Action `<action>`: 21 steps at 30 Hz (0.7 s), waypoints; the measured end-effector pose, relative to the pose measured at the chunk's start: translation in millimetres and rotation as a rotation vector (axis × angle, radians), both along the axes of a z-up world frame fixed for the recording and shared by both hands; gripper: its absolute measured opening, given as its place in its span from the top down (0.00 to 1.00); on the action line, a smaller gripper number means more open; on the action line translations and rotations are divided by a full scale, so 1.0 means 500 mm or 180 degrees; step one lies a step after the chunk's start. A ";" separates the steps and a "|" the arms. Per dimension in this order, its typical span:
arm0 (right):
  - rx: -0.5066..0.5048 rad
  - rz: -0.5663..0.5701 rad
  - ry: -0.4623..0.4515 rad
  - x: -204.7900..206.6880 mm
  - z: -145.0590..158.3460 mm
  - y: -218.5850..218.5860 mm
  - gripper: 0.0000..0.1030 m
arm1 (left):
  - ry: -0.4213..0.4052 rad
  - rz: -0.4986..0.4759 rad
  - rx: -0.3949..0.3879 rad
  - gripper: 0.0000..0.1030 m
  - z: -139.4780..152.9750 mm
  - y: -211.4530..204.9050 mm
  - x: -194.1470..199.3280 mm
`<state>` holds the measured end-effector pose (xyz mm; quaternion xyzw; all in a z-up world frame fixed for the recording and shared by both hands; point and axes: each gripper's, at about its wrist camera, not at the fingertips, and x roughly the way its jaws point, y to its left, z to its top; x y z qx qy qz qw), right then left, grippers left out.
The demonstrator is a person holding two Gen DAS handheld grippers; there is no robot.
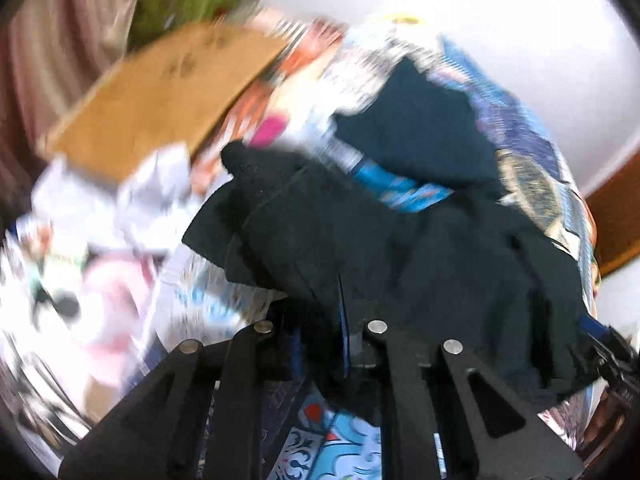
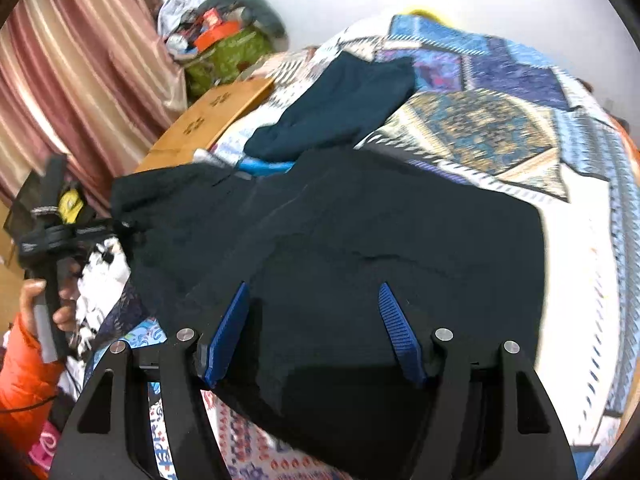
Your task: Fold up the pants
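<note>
The black pants (image 2: 360, 248) lie on the bed's patchwork quilt (image 2: 480, 132). The left hand-held gripper (image 1: 344, 344) is pinched tight on one edge, mid-fold. The right hand-held gripper (image 2: 316, 332) hovers with fingers apart. Next, it probably must grab cloth.

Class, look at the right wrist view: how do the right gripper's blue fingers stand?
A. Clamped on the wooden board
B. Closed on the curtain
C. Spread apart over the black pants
C: the right gripper has its blue fingers wide apart above the black pants.
</note>
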<state>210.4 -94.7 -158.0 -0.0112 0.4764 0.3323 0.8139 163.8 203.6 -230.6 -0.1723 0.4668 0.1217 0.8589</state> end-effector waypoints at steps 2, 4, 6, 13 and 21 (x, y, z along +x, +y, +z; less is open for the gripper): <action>0.0056 -0.0119 -0.0018 -0.005 0.009 -0.032 0.38 | -0.0225 -0.0229 0.0253 0.87 0.066 -0.045 0.004; 0.0057 -0.0279 -0.0036 -0.012 0.014 -0.073 0.38 | -0.0490 -0.0412 0.0388 0.87 0.131 -0.090 0.008; 0.0022 -0.0404 -0.0063 -0.019 0.015 -0.110 0.38 | -0.0681 -0.0532 0.0452 0.87 0.174 -0.125 0.019; -0.0109 -0.0656 -0.0003 -0.036 -0.005 -0.202 0.38 | -0.1193 -0.1104 0.0574 0.87 0.302 -0.291 0.075; 0.0060 -0.0845 -0.0038 -0.053 0.005 -0.264 0.38 | -0.1005 -0.1856 0.0318 0.87 0.241 -0.500 0.147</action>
